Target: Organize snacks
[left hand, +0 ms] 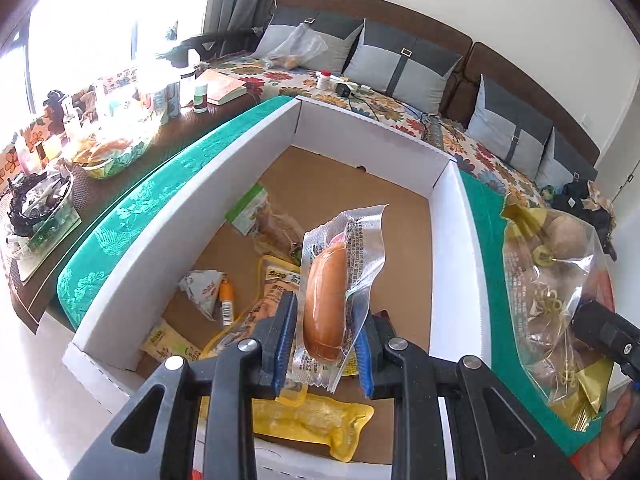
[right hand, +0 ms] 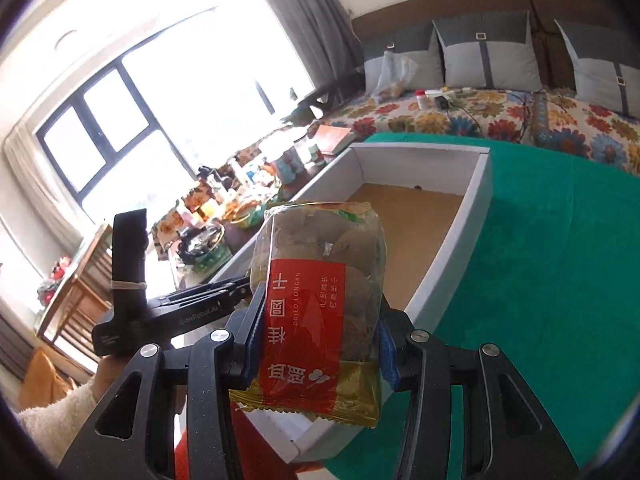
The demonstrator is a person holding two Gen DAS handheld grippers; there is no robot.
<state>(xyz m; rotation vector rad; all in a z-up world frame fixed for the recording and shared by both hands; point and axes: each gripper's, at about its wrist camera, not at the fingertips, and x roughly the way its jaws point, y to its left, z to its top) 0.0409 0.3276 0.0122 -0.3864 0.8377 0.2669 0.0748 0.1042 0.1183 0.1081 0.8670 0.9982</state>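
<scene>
Clear vacuum-sealed pouch w/ an orange-brown sausage (left hand: 326,304) is clamped upright in my left gripper (left hand: 326,344), blue pads (left hand: 285,344) pressing both sides, hanging over the near half of the white-walled cardboard box w/ brown floor (left hand: 456,256). Already in the box below: yellow vacuum snack pack (left hand: 316,420), green-and-white pouch (left hand: 250,210), small white wrapped triangle (left hand: 204,286), a few more yellow packs.

Right gripper (right hand: 320,344) is closed on the clear bag of dried longan w/ red label and gold base (right hand: 320,300), held above the box's near corner; box (right hand: 476,208) sits on green patterned cloth (right hand: 560,260). Floral sofa cover and grey cushions behind.

Step, as I read it: both snacks mid-carry, drop-off pending. Next move prob. wants left lowered toward bare floor at the far end, then release; pouch is slick and may tip. Longan bag is bulky, so put it in second.
</scene>
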